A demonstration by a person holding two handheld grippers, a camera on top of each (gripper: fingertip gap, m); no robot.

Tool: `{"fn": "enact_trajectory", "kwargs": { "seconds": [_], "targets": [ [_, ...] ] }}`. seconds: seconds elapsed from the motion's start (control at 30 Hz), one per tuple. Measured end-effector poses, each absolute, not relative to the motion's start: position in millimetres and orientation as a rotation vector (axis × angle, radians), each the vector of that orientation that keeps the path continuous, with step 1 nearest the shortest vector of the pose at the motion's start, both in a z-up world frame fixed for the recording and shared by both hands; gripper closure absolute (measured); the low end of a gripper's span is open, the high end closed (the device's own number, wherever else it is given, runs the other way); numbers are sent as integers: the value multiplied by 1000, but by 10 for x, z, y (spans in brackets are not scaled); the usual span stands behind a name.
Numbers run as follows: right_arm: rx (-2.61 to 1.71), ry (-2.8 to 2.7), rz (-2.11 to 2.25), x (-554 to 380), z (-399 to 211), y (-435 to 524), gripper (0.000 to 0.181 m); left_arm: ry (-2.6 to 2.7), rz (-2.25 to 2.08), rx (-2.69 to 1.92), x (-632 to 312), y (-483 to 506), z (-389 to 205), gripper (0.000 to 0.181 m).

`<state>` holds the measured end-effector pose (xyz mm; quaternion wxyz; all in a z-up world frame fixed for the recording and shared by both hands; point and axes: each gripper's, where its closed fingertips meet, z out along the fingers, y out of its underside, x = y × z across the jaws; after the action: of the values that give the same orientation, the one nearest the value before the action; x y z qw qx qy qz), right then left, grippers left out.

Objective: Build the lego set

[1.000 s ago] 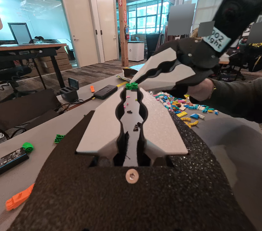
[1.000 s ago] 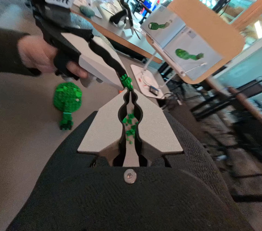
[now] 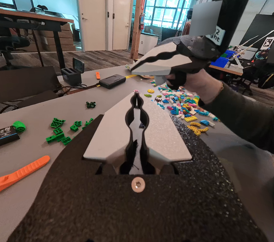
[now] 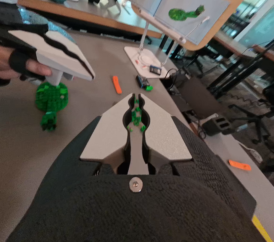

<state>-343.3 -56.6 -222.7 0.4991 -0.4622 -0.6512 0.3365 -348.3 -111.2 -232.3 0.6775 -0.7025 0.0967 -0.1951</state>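
Observation:
My left gripper (image 3: 136,94) is shut and empty, held above the grey table (image 3: 112,101). It also shows at the upper left of the right wrist view (image 4: 92,76). My right gripper (image 4: 136,94) is shut with nothing between its tips; in the left wrist view (image 3: 130,69) it hangs in the air to the upper right. A green lego build (image 4: 51,101), a round disc with a stem, lies on the table under the left gripper. Loose green bricks (image 3: 59,130) lie to the left. A small dark green piece (image 3: 90,104) lies alone beyond them.
A pile of coloured bricks (image 3: 182,105) lies at the right. An orange brick separator (image 3: 22,171) lies front left, and another (image 4: 117,84) near the instruction stand (image 4: 175,6). A black power bank (image 3: 112,81) and a charger case (image 3: 72,71) stand at the far edge.
Both grippers' tips met on a small green piece in the air. Now they have moved apart and neither holds it. The left gripper has swung lower over the table.

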Motion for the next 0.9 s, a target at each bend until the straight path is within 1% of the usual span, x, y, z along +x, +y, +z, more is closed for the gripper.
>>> {"fn": "enact_trajectory", "kwargs": {
  "seconds": [0.03,0.07,0.2,0.3,0.43,0.57,0.63,0.73,0.8,0.9],
  "targets": [
    [-1153,-1618,812,-3345,-2283,-553,173,217,-443,-1574,-3468,-1127,-2318,181],
    [-1195,-1673,815,-3239,-2369,-560,168,220,-448,-1569,-3446,-1144,-2309,181],
    [-1380,-1918,797,-2658,-2892,-668,163,250,-452,-1549,-3316,-1230,-2249,181],
    [-1592,-2009,854,-2279,-3317,-832,152,293,-440,-1554,-3170,-1292,-2218,180],
    [-1643,-2023,778,-2103,-3705,-916,148,365,-406,-1587,-2964,-1333,-2217,177],
    [-1689,-1995,789,-2181,-3864,-948,148,396,-426,-1578,-2748,-1358,-2190,175],
    [-1687,-1998,782,-2211,-3887,-937,161,403,-436,-1588,-2647,-1372,-2227,173],
    [-1638,-1998,798,-2226,-3824,-934,161,391,-444,-1605,-2530,-1398,-2305,170],
    [-1492,-1927,909,-2278,-3591,-986,161,373,-451,-1613,-2465,-1407,-2366,168],
    [-1116,-1724,1143,-2276,-2982,-1182,161,383,-435,-1627,-2341,-1404,-2488,160]
  ]
}}
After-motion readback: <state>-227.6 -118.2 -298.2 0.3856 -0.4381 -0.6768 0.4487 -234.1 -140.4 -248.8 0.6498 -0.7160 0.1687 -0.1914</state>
